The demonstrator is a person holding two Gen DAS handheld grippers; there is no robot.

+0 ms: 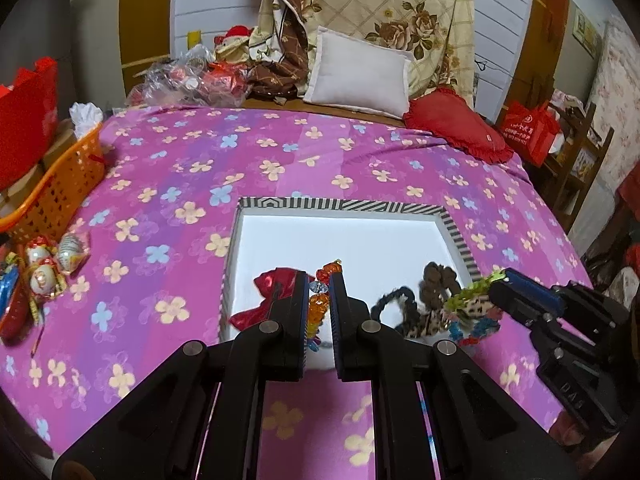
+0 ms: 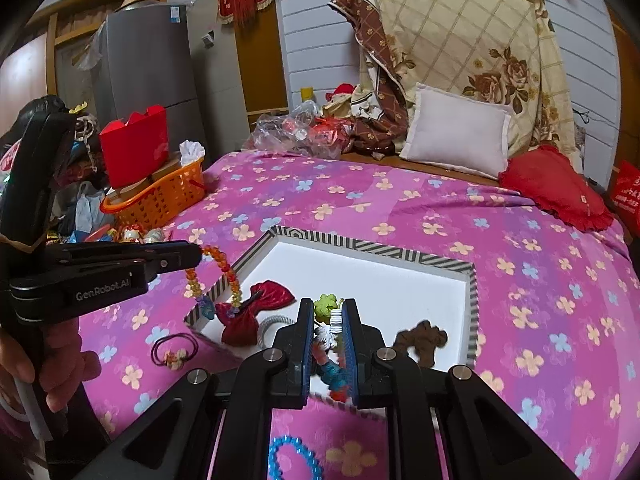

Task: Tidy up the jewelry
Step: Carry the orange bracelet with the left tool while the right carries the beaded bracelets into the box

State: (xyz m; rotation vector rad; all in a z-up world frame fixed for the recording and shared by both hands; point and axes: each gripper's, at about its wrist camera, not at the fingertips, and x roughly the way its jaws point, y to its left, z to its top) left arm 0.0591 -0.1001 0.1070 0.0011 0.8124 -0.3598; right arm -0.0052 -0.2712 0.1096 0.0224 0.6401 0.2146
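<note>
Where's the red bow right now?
The red bow lies inside the tray at its near left corner, just below the orange bead strand hanging from the left gripper.

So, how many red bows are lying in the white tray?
1. The red bow lies in the near left corner of the white tray, beside the hanging orange bead bracelet. Another could be hidden behind the fingers.

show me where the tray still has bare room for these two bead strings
Free: the white tray floor along its far striped rim and middle. Crowded: the near edge, with the red bow, black hair tie and brown scrunchie.
</note>
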